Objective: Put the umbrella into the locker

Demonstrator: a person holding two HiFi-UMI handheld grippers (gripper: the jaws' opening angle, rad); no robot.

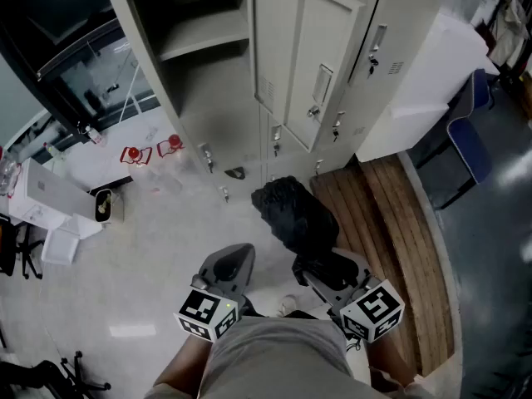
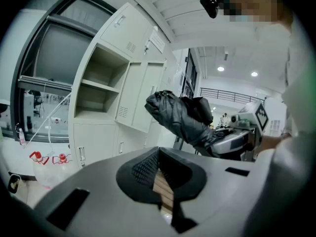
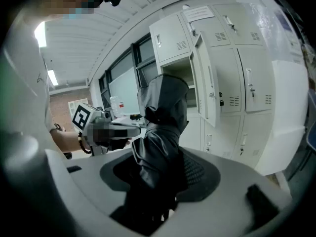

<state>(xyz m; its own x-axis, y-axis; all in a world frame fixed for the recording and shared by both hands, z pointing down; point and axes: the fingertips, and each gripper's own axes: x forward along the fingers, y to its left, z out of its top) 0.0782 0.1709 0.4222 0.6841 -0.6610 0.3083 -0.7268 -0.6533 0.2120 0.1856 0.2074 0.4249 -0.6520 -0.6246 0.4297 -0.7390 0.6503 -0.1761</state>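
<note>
A folded black umbrella (image 1: 293,210) in its black sleeve sticks out forward from my right gripper (image 1: 322,266), which is shut on its lower end. In the right gripper view the umbrella (image 3: 163,122) rises between the dark pads (image 3: 197,169) toward the grey locker's open compartment (image 3: 178,72). My left gripper (image 1: 229,266) hangs beside it, its tips together with nothing between them (image 2: 158,154). In the left gripper view the umbrella (image 2: 180,115) and the right gripper (image 2: 236,140) show at the right. The open locker compartment (image 1: 199,32) with a shelf is ahead at upper left, some way off.
Shut locker doors (image 1: 320,65) run to the right of the open one. A wooden pallet (image 1: 391,223) lies at the right, with a white cabinet (image 1: 432,81) and a blue chair (image 1: 467,140) beyond. Red objects (image 1: 150,150) and white boxes (image 1: 50,202) sit on the floor at left.
</note>
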